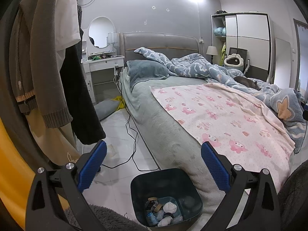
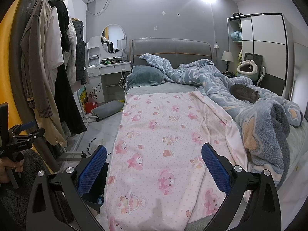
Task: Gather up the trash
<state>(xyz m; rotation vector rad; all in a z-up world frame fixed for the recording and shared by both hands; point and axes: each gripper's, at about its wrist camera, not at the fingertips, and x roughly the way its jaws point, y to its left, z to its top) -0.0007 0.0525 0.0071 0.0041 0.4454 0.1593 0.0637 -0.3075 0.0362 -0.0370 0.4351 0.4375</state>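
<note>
Left wrist view: dark bin [image 1: 166,198] on floor at bed [image 1: 169,134] corner, holding crumpled paper wads [image 1: 170,207], judged light, soft, crushable, best pinched mid-wad; left gripper [image 1: 154,167] spread and empty above it, right gripper [image 2: 154,167] likewise spread over pink sheet [image 2: 163,134].

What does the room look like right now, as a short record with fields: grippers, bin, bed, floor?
left gripper: open, empty, above the bin
right gripper: open, empty, over the pink sheet
bin: dark, on the floor at the bed's foot, holds crumpled tissues and scraps
bed: pink sheet, blue blanket, cat lying on it
floor: black cable, grey cushion, paper scrap
</note>
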